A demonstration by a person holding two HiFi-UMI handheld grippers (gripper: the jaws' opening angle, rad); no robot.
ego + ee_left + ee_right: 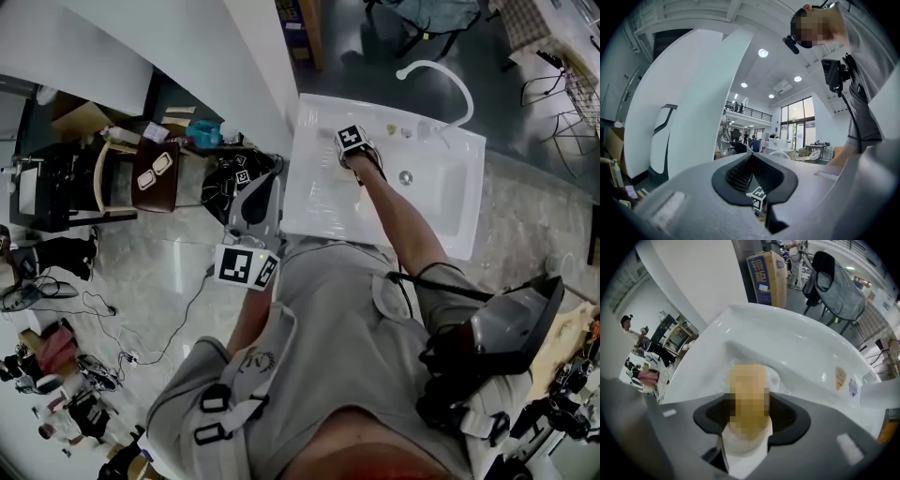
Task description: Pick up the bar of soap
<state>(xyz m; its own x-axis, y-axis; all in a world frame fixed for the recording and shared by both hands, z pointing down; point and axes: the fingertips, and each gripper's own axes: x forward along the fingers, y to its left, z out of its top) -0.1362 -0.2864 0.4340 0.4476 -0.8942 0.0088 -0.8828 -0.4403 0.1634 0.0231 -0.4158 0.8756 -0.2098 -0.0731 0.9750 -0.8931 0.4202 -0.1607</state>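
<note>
While the right gripper (748,398) points steeply down into the white sink (452,202), the bar of soap (747,375) stands between its jaws. The pads pinch it on both flanks, and its far end pokes past the tips. Bar yellowish-tan; surface detail not readable. A white mass sits under it, nearer the jaw roots; cannot tell what it is. The sink's wall curves just beyond the tips; the faucet (448,77) is well off on the far side.

Meanwhile the left gripper (751,161) is held level, well apart from the sink, ribbed pads pressed together, nothing between.

Handling, judged: light, stiff, likely slick, worse if wet; wetness not visible. Best hold is across the two broad faces near mid-length, which seems to be the present grip. Squeeze moderately: too hard and it may squirt out, too soft and it slips on the lift.
</note>
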